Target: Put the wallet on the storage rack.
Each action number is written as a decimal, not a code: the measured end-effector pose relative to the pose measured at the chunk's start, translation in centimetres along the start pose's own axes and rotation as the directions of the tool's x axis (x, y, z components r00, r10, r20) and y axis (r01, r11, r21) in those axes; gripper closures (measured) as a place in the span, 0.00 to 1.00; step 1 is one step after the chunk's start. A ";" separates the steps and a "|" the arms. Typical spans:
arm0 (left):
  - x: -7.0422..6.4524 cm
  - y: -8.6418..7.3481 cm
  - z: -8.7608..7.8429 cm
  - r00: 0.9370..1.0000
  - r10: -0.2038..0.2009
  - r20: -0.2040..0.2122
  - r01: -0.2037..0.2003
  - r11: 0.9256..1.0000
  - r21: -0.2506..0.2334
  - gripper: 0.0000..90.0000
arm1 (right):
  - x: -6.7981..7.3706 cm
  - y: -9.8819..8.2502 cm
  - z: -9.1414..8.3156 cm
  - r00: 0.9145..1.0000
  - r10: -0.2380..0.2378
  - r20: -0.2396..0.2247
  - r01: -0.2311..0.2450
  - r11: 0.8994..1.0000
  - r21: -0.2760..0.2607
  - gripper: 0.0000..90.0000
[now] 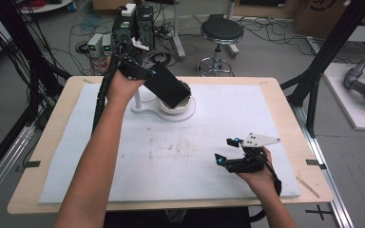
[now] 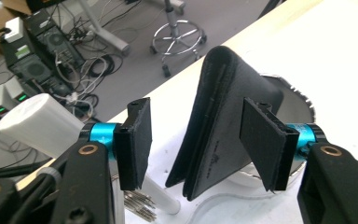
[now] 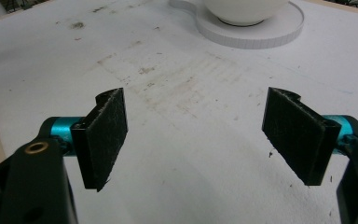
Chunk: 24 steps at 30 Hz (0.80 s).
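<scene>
your left gripper (image 2: 195, 140) stands part open around the black folded wallet (image 2: 219, 121), which leans on the white bowl (image 1: 175, 107) (one pad looks close, the other clear). your right gripper (image 3: 196, 140) rests wide open and holds nothing above the desk (image 1: 171, 156).

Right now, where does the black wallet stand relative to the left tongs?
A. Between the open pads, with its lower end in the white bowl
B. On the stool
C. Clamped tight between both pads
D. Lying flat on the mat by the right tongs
A: in the left gripper view the black wallet stands between the left tongs, with a clear gap at one pad, and its lower end sits in the white bowl.
</scene>
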<state>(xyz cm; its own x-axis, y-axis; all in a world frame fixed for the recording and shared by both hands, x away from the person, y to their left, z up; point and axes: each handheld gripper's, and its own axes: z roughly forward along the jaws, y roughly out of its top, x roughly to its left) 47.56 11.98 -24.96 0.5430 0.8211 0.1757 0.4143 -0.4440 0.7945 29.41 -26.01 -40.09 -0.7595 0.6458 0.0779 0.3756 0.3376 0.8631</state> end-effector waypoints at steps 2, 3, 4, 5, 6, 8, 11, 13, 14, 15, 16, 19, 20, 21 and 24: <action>0.1 -0.1 -0.4 1.000 -0.012 0.021 0.012 1.000 -0.015 0.45 | 0.0 0.0 0.0 1.000 0.002 -0.002 -0.002 1.000 -0.001 0.25; 0.2 -0.1 -0.6 0.999 -0.017 0.032 0.018 0.999 -0.028 0.44 | 0.0 0.0 0.0 1.000 0.002 -0.002 -0.002 1.000 -0.003 0.25; 0.3 -0.2 -0.8 0.998 -0.025 0.051 0.027 0.999 -0.039 0.42 | 0.0 0.0 0.0 1.000 0.003 -0.001 -0.003 1.000 -0.002 0.25; 0.4 -0.3 -1.1 0.997 -0.033 0.072 0.037 0.998 -0.049 0.40 | 0.0 0.0 0.0 1.000 0.005 -0.002 -0.005 1.000 -0.003 0.25; 0.5 -0.4 -1.4 0.995 -0.036 0.093 0.041 0.997 -0.062 0.39 | -0.1 0.0 0.0 1.000 0.003 -0.002 -0.003 1.000 -0.003 0.25; 0.7 -0.7 -2.1 0.991 -0.044 0.127 0.056 0.994 -0.094 0.36 | -0.2 0.1 -0.1 1.000 0.009 0.003 -0.009 1.000 -0.003 0.25; 1.0 -1.4 -3.1 0.982 -0.050 0.183 0.075 0.988 -0.134 0.34 | -0.4 0.1 -0.4 1.000 0.017 0.010 -0.017 1.000 -0.011 0.24; 1.1 -2.0 -3.9 0.976 -0.053 0.213 0.088 0.983 -0.161 0.32 | -0.5 0.1 -0.6 1.000 0.025 0.014 -0.024 1.000 -0.014 0.24; 1.2 -2.4 -4.2 0.972 -0.052 0.230 0.093 0.981 -0.171 0.31 | -0.6 0.2 -0.6 1.000 0.028 0.015 -0.027 1.000 -0.015 0.24; 1.3 -2.7 -4.6 0.968 -0.046 0.245 0.093 0.979 -0.182 0.31 | -0.6 0.2 -0.6 0.999 0.027 0.018 -0.027 0.999 -0.018 0.24; 1.4 -3.1 -4.9 0.966 -0.039 0.256 0.090 0.977 -0.192 0.30 | -0.6 0.2 -0.6 0.999 0.028 0.020 -0.028 0.999 -0.018 0.24; 1.5 -4.4 -5.9 0.958 -0.023 0.287 0.092 0.969 -0.228 0.28 | -0.5 0.2 -0.6 0.999 0.024 0.028 -0.024 1.000 -0.017 0.24; 1.6 -4.9 -6.3 0.955 -0.011 0.296 0.088 0.965 -0.247 0.27 | -0.4 0.2 -0.6 0.999 0.029 0.027 -0.029 0.999 -0.019 0.24; 1.6 -5.5 -6.6 0.951 -0.004 0.310 0.089 0.961 -0.261 0.27 | -0.5 0.2 -0.6 0.999 0.027 0.027 -0.027 0.999 -0.020 0.24; 1.6 -7.1 -7.2 0.941 0.004 0.338 0.097 0.954 -0.283 0.26 | -0.6 0.2 -0.5 0.999 0.035 0.033 -0.035 0.999 -0.017 0.24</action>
<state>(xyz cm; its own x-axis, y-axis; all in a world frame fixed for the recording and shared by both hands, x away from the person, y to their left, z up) 40.21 19.02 -26.19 0.7600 0.6493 -0.0279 0.2416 -0.2423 0.9396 29.63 -26.71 -39.73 -0.7281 0.6792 0.0920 0.3927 0.3034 0.8682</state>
